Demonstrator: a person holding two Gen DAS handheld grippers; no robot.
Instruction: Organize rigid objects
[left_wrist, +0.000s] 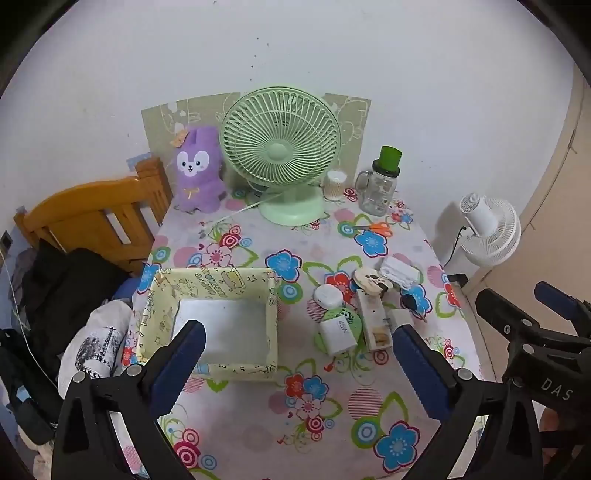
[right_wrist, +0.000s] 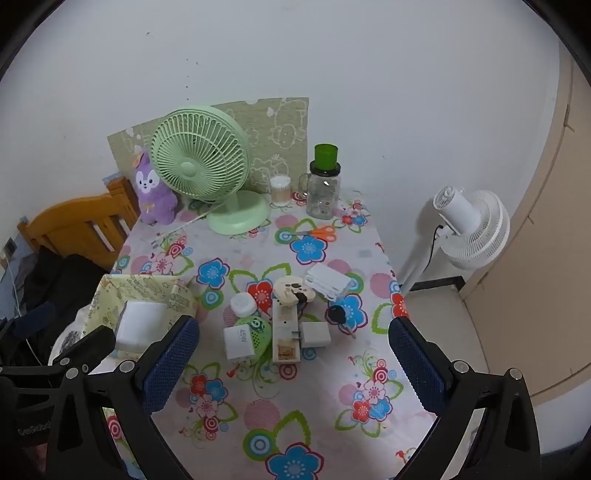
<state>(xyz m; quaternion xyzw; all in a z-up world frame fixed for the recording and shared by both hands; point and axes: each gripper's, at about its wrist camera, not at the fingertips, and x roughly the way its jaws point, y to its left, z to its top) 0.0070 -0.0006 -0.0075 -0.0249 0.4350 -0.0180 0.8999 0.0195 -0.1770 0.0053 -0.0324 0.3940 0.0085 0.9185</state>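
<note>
Hovering over the floral table (left_wrist: 332, 424), both grippers: left gripper (left_wrist: 299, 354) with jaws spread wide and nothing between them, sitting above the box (left_wrist: 271, 325); right gripper (right_wrist: 293, 354) likewise gaping and gripping nothing, aiming at the clutter.

Lying in a tight cluster at about 3 o'clock from the box, all touching or overlapping:
- Charger (right_wrist: 238, 341), nearest piece, resting partly on a green disc (right_wrist: 260, 332). Looking stiff, light, smooth-sided; probably best pinched across its two flat faces, since slick plastic may be slipping otherwise.
- Long strip (right_wrist: 284, 332), lying lengthwise toward 6 o'clock. Rigid, likely a little heavier; taking it near the middle would be keeping it from tipping.
- Small white cube (right_wrist: 316, 334) at the strip's 3 o'clock, touching it. Compact, easy to clamp on opposite faces.
- Round white case (right_wrist: 243, 304) at 11 o'clock of the cluster. Curved and glossy, likely tending to squirt out; gripping across the widest part seems safest.
- Cream round piece (right_wrist: 293, 290) at 12 o'clock, overlapping the strip's far end; lifting it first is probably avoiding a drag.
- White flat pack (right_wrist: 328, 280) at 1 o'clock, ridged, seemingly rigid.
- Keys (right_wrist: 338, 315) at 3 o'clock: small, low, loose, hardest to catch.

Standing well apart at 12 o'clock: a green fan (right_wrist: 201, 168) and a jar (right_wrist: 323, 195), glass by the look, so fragile.

Box appearing open-topped, thin-walled, easily nudged.
</note>
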